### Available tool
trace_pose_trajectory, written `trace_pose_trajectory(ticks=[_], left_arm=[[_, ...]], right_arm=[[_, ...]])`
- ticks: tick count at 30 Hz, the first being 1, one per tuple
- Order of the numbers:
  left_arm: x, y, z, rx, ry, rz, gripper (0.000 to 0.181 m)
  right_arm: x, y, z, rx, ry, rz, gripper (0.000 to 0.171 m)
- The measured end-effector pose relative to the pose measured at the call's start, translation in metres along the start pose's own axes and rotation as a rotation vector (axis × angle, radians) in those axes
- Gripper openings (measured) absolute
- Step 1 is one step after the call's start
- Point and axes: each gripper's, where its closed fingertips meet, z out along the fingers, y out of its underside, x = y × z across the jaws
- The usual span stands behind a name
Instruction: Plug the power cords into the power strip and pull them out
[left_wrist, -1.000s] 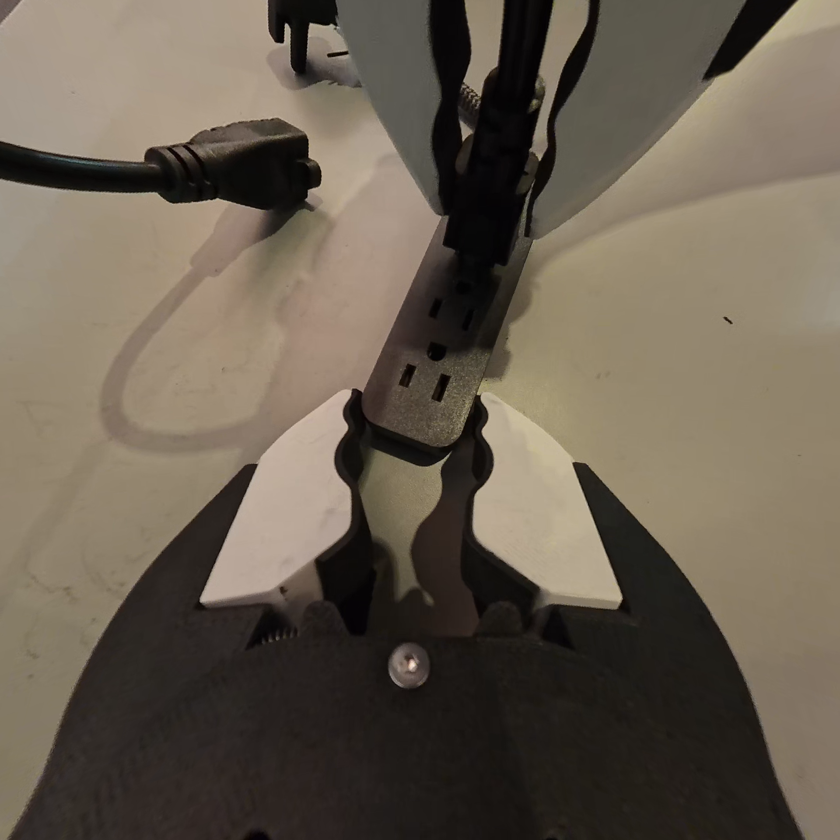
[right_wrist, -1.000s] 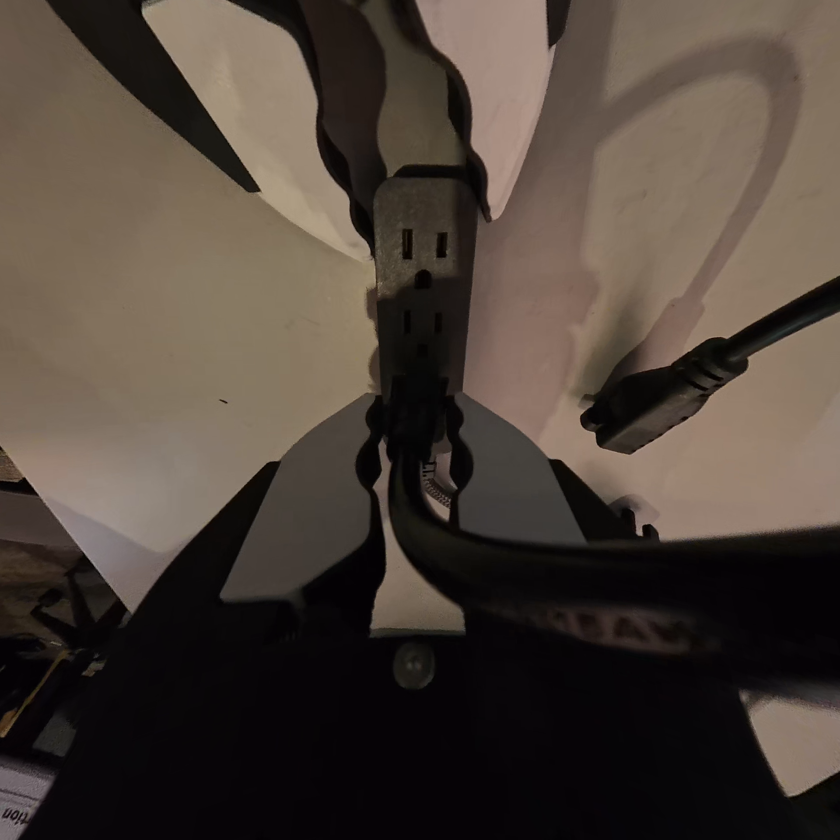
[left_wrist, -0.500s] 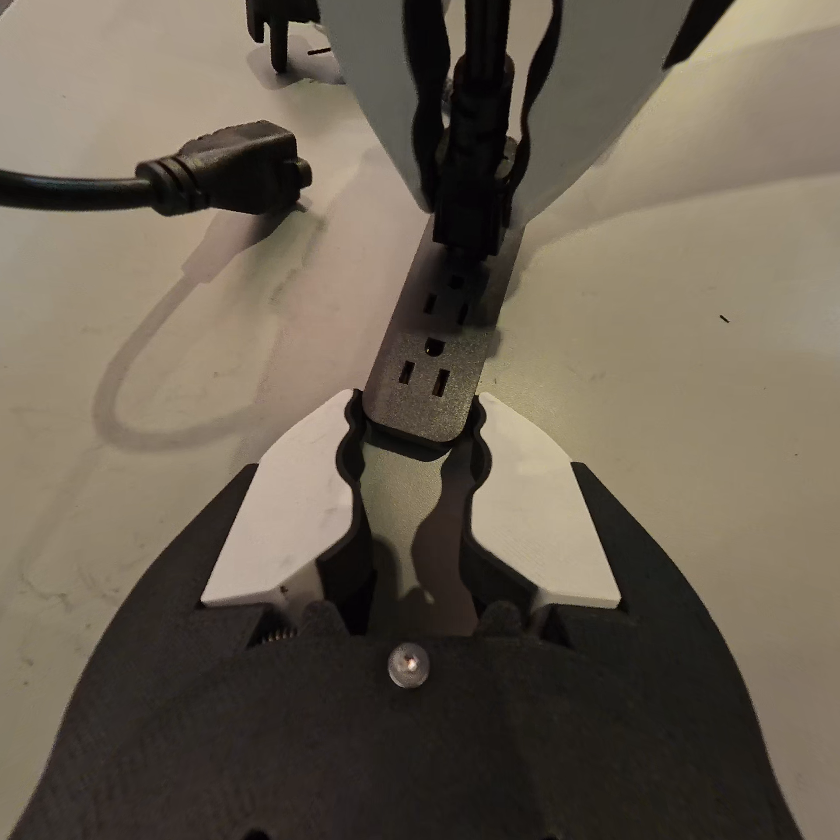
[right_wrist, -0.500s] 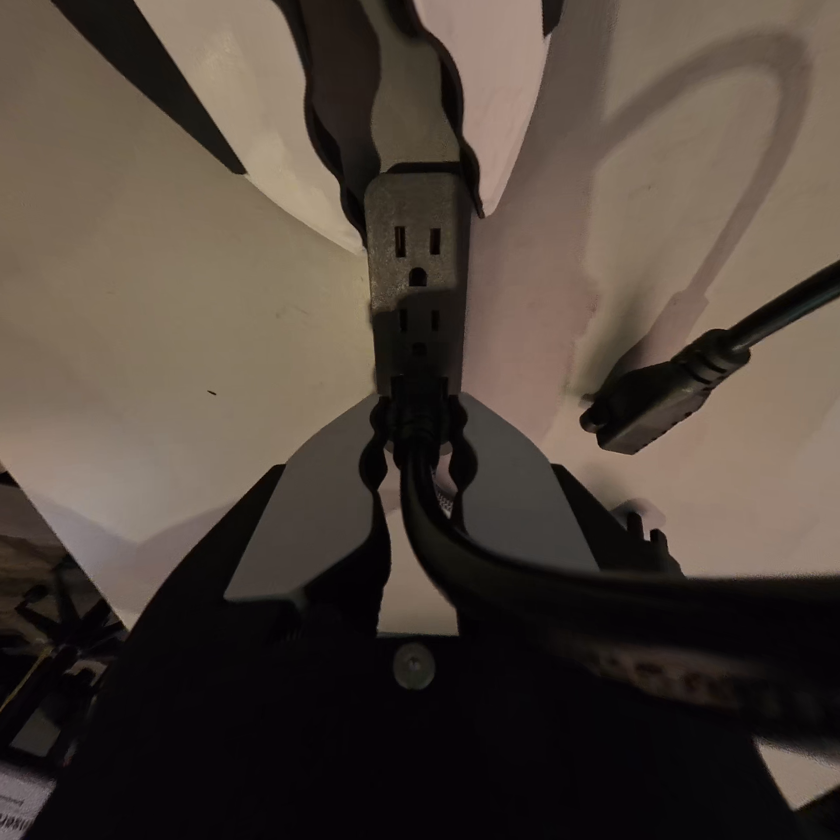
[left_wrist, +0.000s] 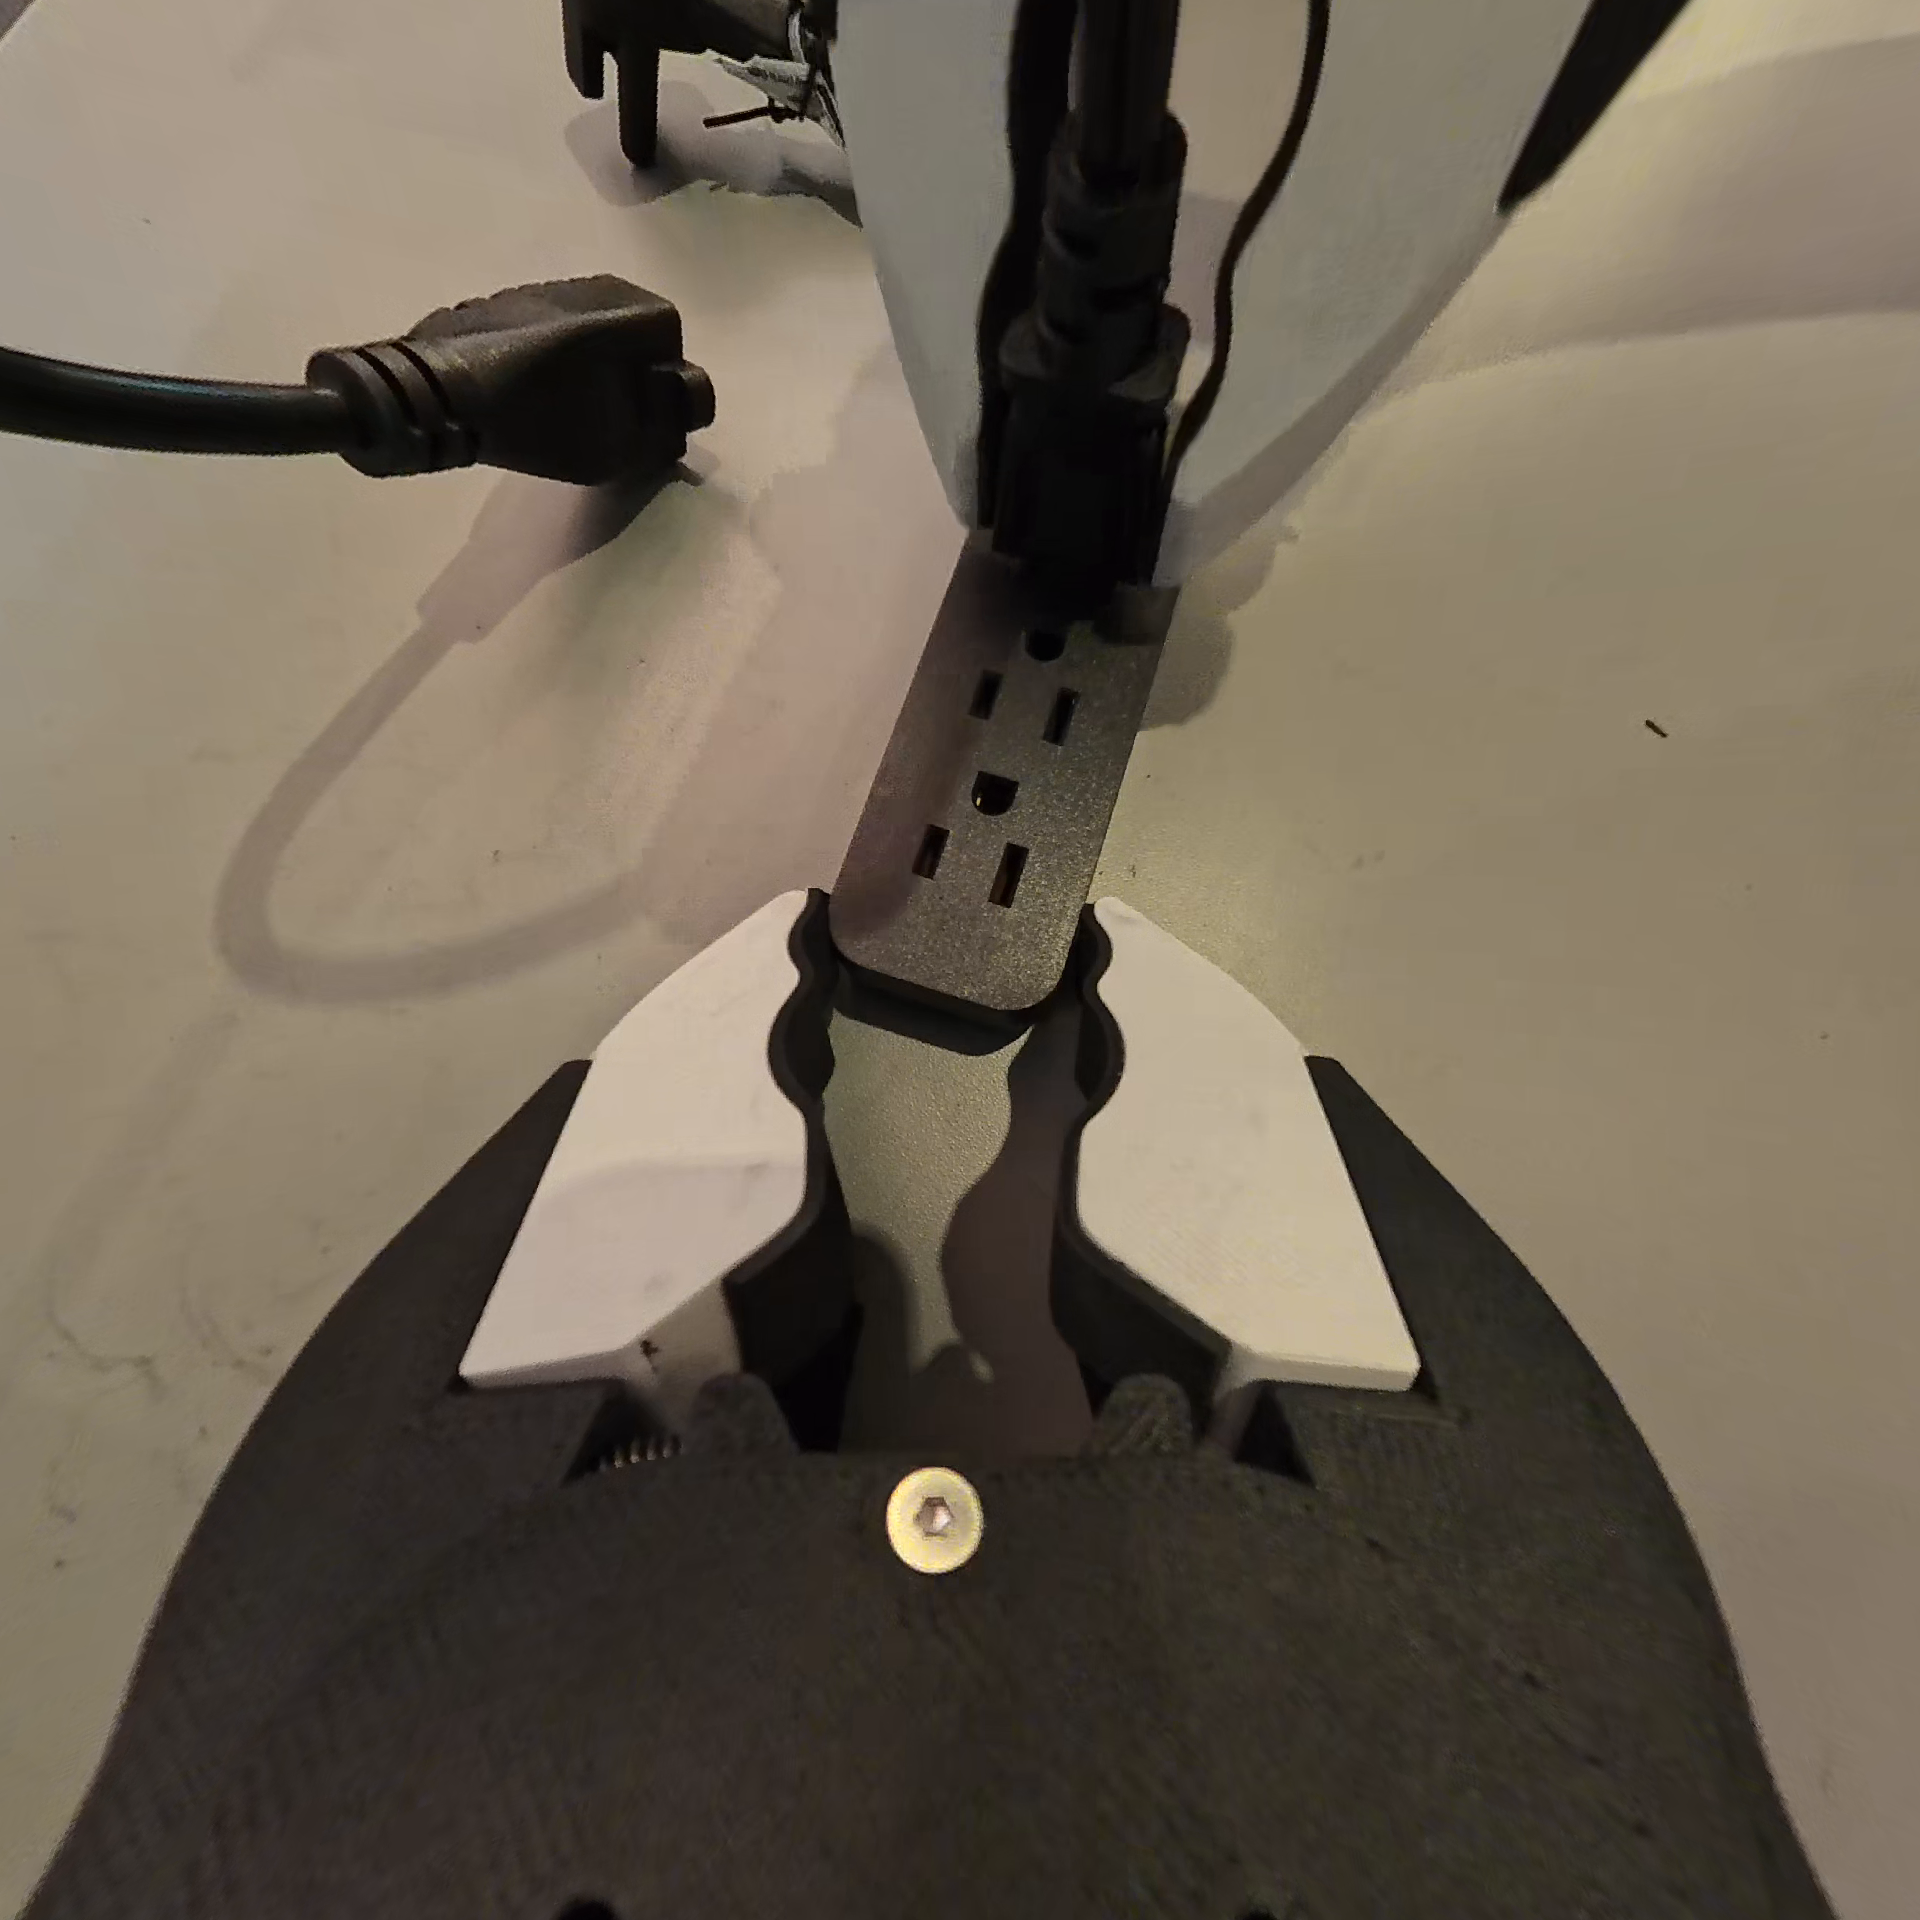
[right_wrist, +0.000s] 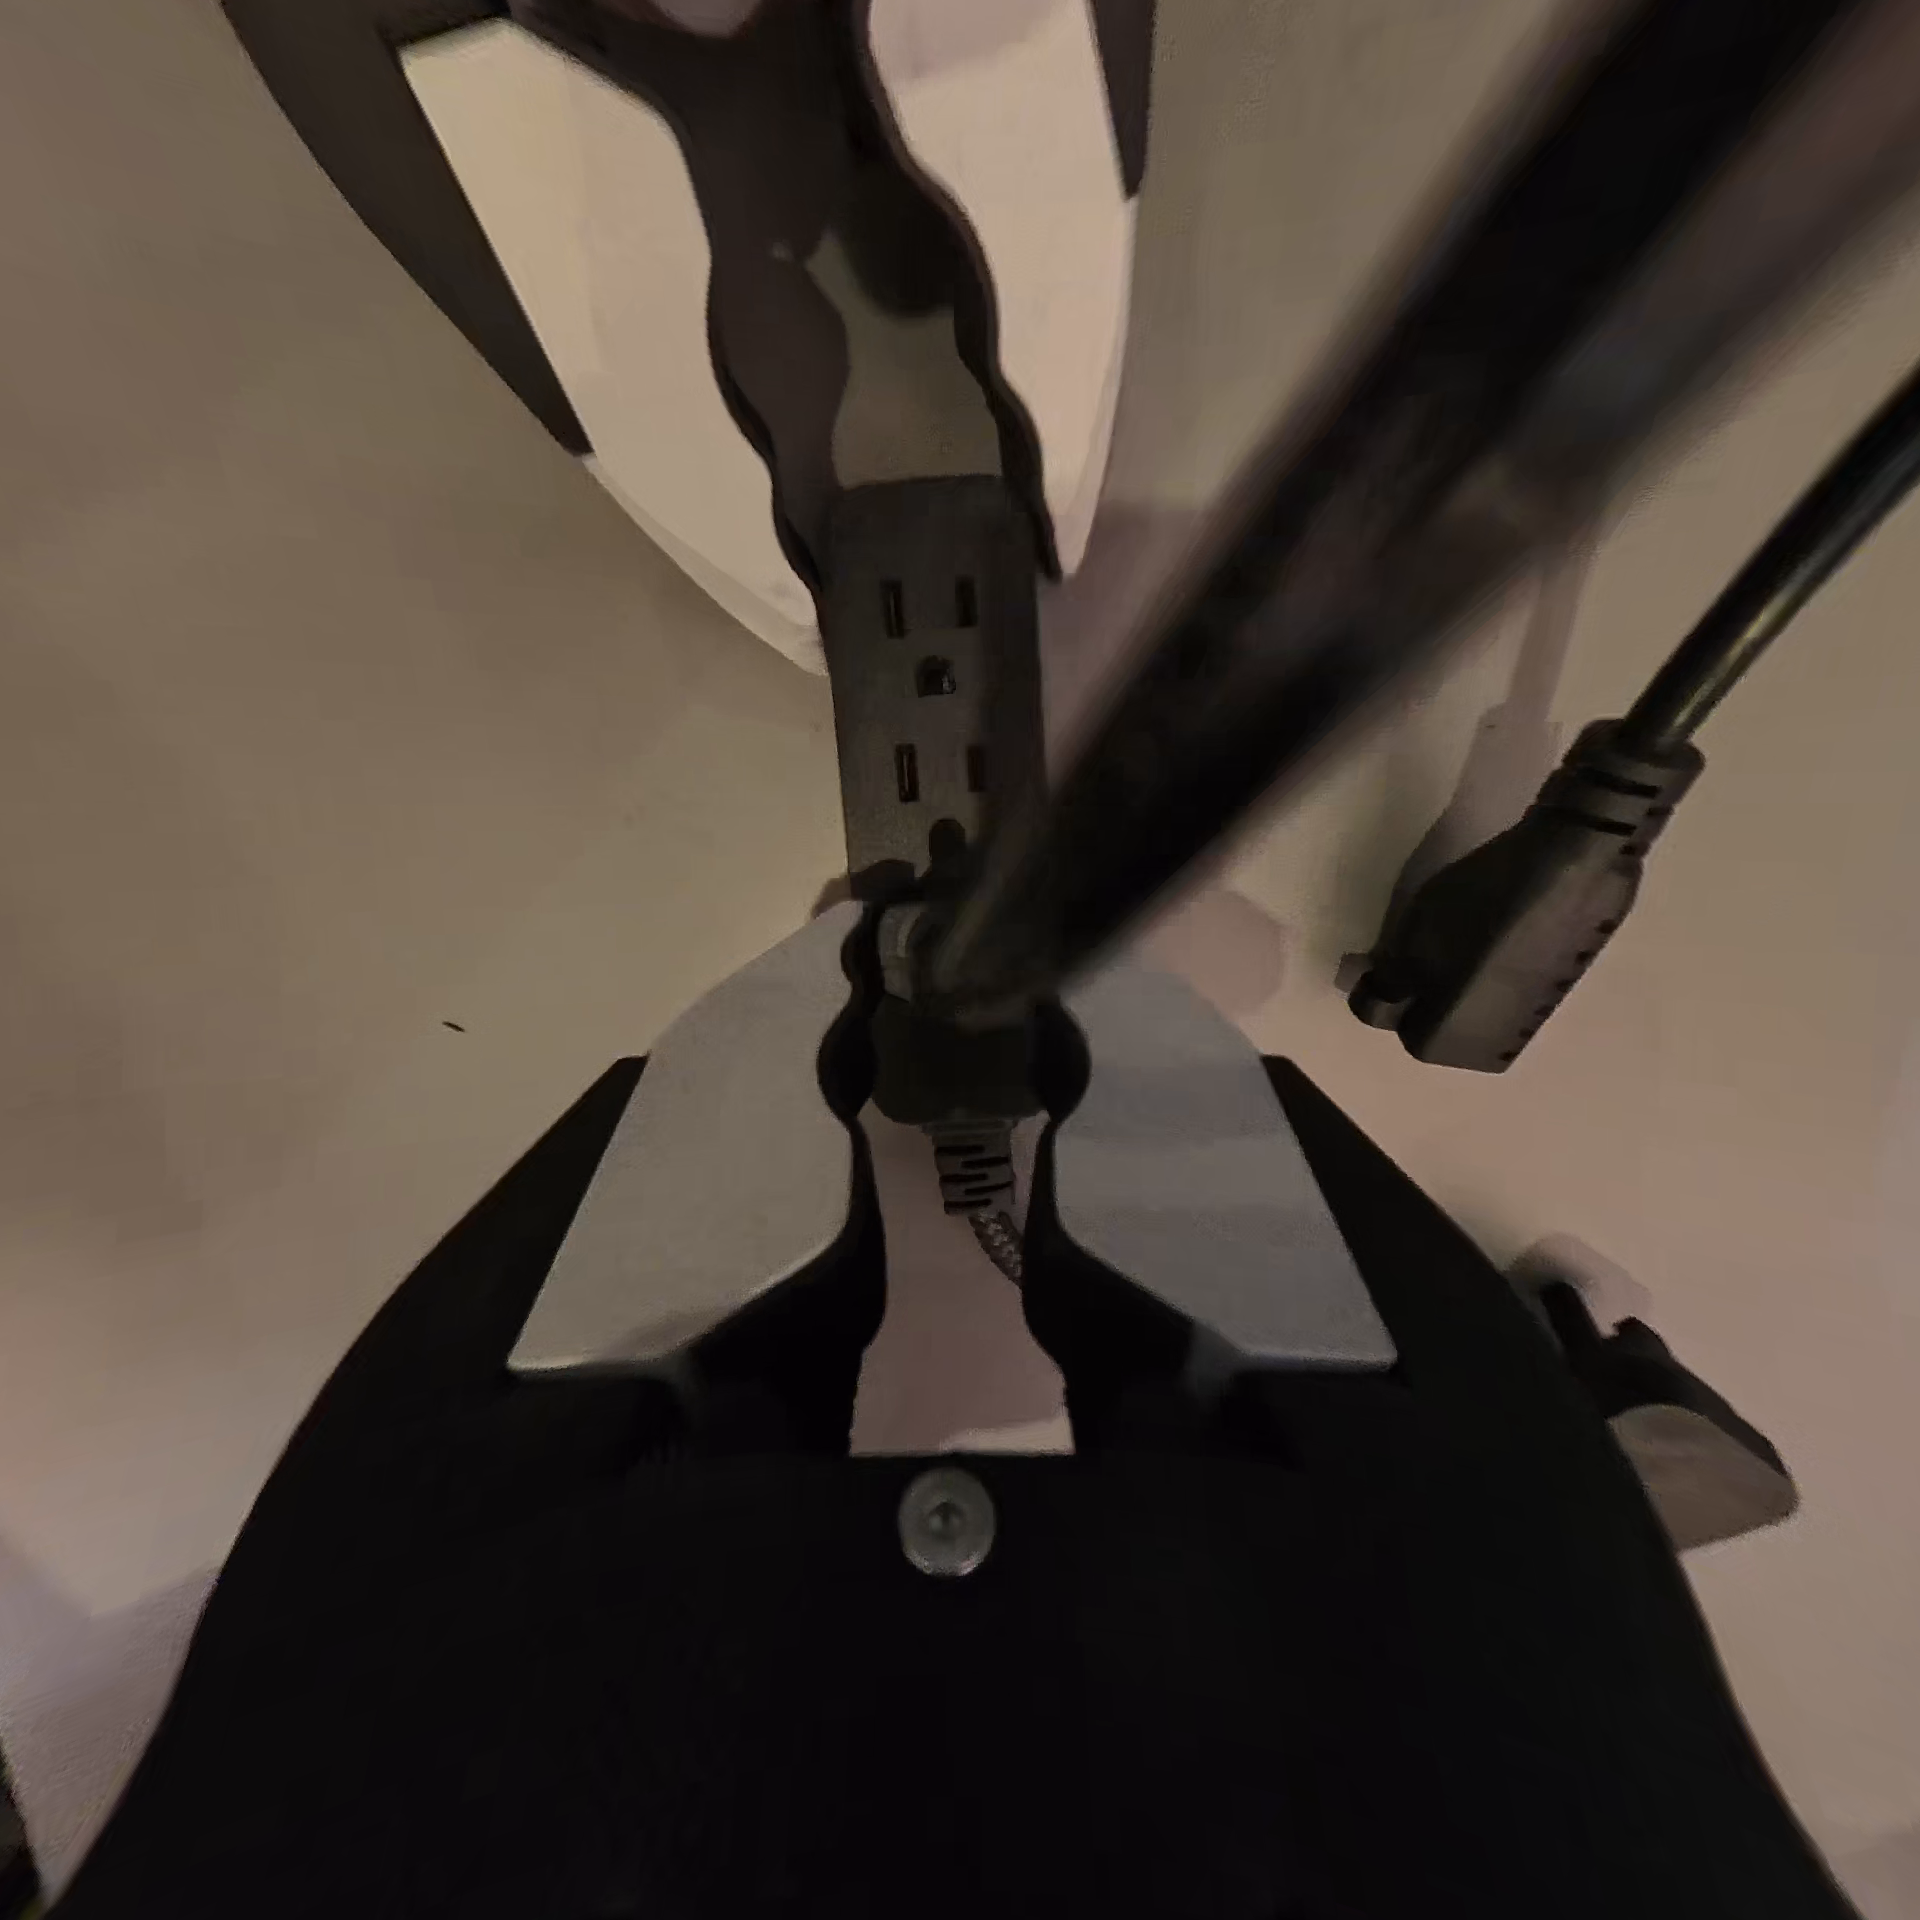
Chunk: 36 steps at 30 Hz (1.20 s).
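A black power strip (left_wrist: 997, 790) lies on the pale table; it also shows in the right wrist view (right_wrist: 935, 707). My left gripper (left_wrist: 951, 966) is shut on its near end and shows at the top of the right wrist view (right_wrist: 914, 468). My right gripper (right_wrist: 951, 1039) is shut on a black plug (left_wrist: 1086, 447) that stands upright on the strip's far outlet, its prongs hidden. The plug's thick cord (right_wrist: 1351, 520) runs blurred up to the right. Two outlets between the grippers are free. The strip's braided cable (right_wrist: 977, 1195) shows between my right fingers.
A second black plug (left_wrist: 540, 390) with its cord lies loose on the table left of the strip; it also shows in the right wrist view (right_wrist: 1507, 935). A small black pronged object (left_wrist: 623, 94) stands at the far edge. A dark object (right_wrist: 1662, 1403) lies beside my right gripper. Some 6 centimetres of space lies between my two pairs of fingers.
The right gripper has pressed the plug down onto the strip's far outlet. Its cord has swung from the lower right to the upper right of the right wrist view. The left gripper has held still.
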Motion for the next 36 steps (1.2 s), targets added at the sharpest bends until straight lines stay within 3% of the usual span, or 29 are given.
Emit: trace_pose_trajectory(ticks=[4, 11, 18, 36], left_arm=[[0.0, 0.0, 0.0, 0.0, 0.001, 0.001, 0.043], [0.0, 0.0, 0.0, 0.0, 0.001, 0.001, 0.043], [0.0, 0.0, 0.0, 0.0, 0.001, 0.001, 0.043], [0.0, 0.0, 0.0, -0.003, 0.0, 0.001, 0.043]], right_arm=[[0.001, 0.001, 0.002, -0.044, -0.003, -0.008, 0.029], [0.003, -0.01, -0.03, 0.186, -0.066, 0.117, 0.027], [0.003, -0.01, -0.032, -0.046, -0.005, -0.01, 0.024], [0.003, -0.013, -0.036, -0.237, 0.038, -0.023, 0.016]])
